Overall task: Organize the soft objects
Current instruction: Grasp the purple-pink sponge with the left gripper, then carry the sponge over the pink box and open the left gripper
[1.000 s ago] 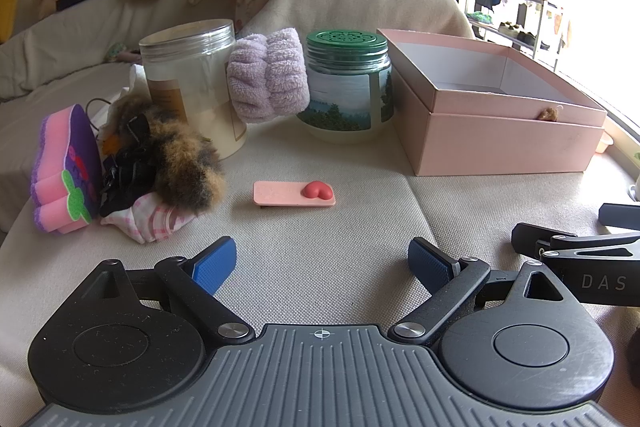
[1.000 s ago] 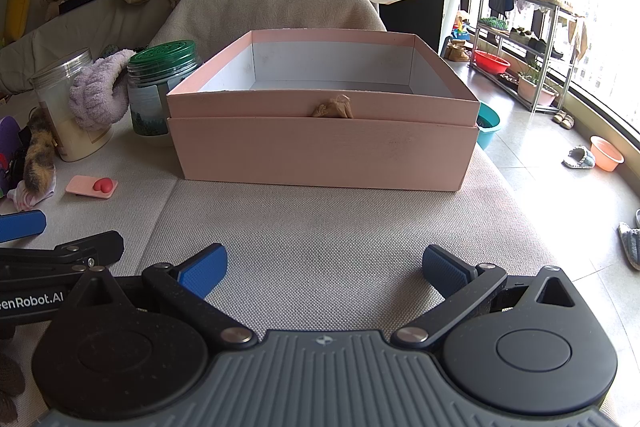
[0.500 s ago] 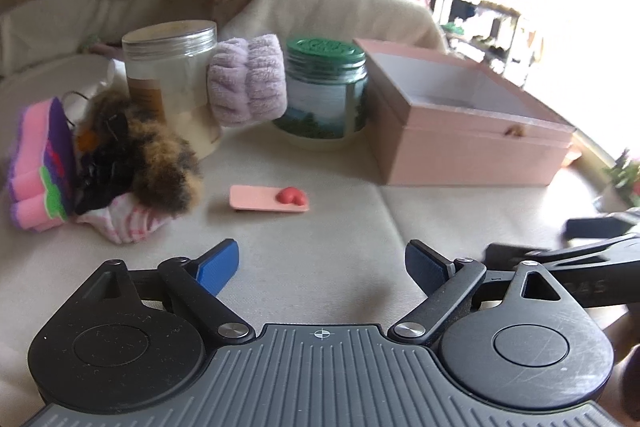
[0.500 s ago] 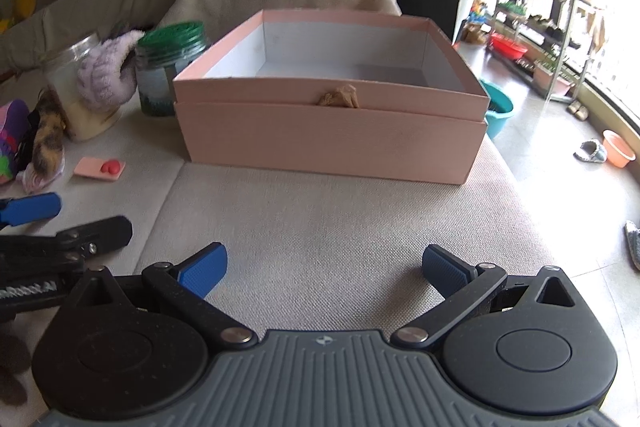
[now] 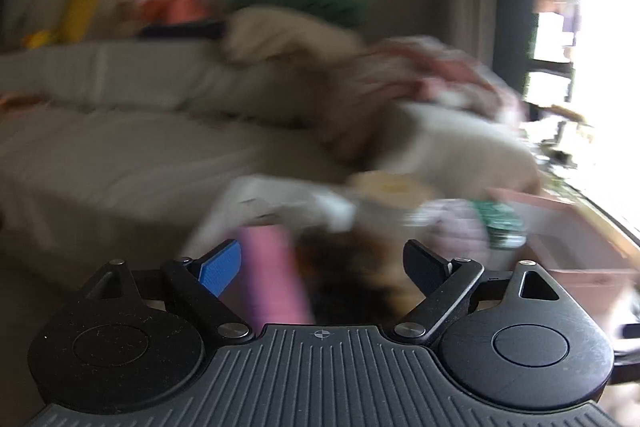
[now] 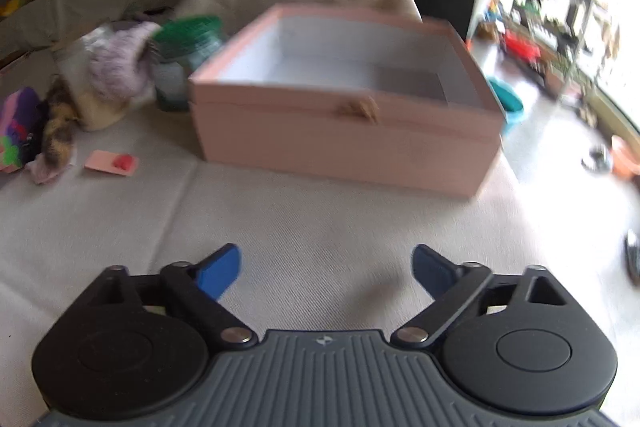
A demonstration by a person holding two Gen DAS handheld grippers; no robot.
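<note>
Clearly both tools are wide open and hold nothing: the left tool (image 5: 320,263) points at the blurred furry toy (image 6: 58,131) in the pile left of the pink box (image 6: 344,143). Risk: it may close on the pink sponge (image 5: 270,275) beside it.

Left tool (image 5: 322,269) swung up-left toward pink sponge (image 5: 272,275); right tool (image 6: 324,269) lifted, tilted.
</note>
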